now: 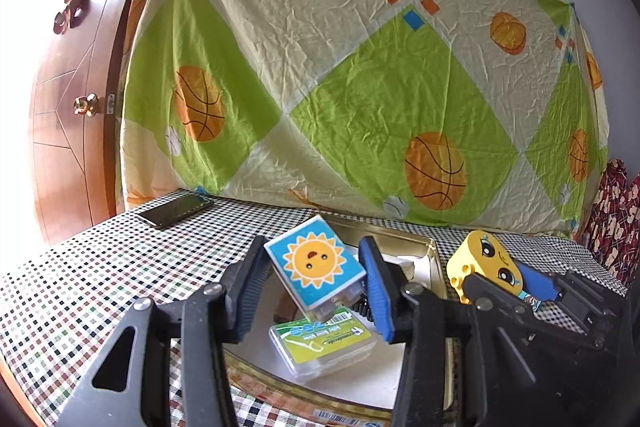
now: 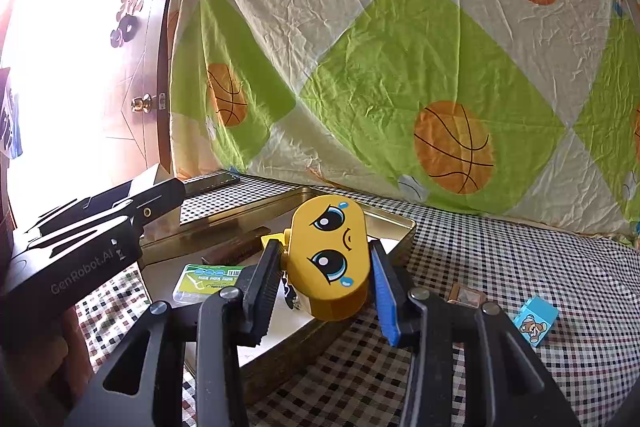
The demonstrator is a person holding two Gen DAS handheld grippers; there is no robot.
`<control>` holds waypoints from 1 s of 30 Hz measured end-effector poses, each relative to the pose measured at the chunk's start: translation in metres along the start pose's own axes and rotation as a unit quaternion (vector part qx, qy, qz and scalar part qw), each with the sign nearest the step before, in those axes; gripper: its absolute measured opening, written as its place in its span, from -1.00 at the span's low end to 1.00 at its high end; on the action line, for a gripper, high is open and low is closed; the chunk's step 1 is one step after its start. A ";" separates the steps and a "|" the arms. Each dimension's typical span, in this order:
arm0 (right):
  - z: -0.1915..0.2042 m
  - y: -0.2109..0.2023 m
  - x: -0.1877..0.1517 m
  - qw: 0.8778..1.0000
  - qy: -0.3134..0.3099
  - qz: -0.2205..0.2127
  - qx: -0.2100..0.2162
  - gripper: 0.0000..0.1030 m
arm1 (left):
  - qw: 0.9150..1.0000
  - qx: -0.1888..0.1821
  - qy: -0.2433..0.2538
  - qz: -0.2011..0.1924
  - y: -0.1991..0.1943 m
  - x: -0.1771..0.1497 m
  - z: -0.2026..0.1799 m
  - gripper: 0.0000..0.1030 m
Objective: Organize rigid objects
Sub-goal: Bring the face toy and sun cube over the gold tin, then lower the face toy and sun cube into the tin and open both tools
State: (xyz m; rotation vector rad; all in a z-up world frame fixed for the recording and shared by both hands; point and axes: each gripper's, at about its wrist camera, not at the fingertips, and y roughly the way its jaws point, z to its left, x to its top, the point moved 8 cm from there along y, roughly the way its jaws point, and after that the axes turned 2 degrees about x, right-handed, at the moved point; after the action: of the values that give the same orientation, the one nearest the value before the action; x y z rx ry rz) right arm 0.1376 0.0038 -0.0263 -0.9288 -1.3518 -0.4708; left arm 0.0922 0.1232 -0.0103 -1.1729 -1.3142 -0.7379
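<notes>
My left gripper is shut on a blue block with a sun face, held tilted above the gold metal tray. A clear floss-pick box with a green label lies in the tray below it. My right gripper is shut on a yellow block with a crying face, held over the tray's right rim; the block also shows in the left wrist view. A small blue bear block lies on the checkered cloth to the right.
A black phone lies at the table's far left corner. A small brown square piece lies on the cloth by the right gripper. A brown object lies in the tray. A basketball-print sheet hangs behind; a wooden door stands left.
</notes>
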 end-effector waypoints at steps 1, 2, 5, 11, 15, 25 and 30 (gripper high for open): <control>0.002 0.001 0.000 1.000 -0.002 0.000 0.001 -0.12 | 1.000 0.001 0.000 0.000 0.000 0.000 0.001 -0.10; 0.003 0.002 0.000 1.000 -0.003 0.001 0.001 -0.12 | 1.000 0.002 -0.001 0.000 0.001 0.001 0.003 -0.10; 0.006 0.005 0.001 1.000 -0.007 0.004 0.003 -0.12 | 1.000 0.006 0.000 0.001 0.002 0.002 0.008 -0.10; 0.013 0.011 0.002 1.000 -0.012 0.008 0.005 -0.12 | 1.000 0.012 0.004 0.005 0.005 0.002 0.016 -0.10; 0.017 0.013 0.002 1.000 -0.019 0.011 0.008 -0.12 | 1.000 0.016 0.004 0.008 0.007 0.002 0.023 -0.10; 0.016 0.028 0.005 0.999 -0.010 0.029 0.019 -0.12 | 0.999 0.009 0.006 0.044 0.028 0.000 0.034 -0.10; 0.017 0.046 0.009 0.998 -0.005 0.053 0.031 -0.12 | 0.996 -0.005 0.011 0.085 0.051 -0.005 0.034 -0.10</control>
State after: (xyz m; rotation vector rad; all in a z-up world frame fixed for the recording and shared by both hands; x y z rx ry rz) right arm 0.1637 0.0459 -0.0321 -0.9465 -1.3119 -0.3415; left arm 0.1271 0.1689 -0.0309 -1.2641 -1.1766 -0.6316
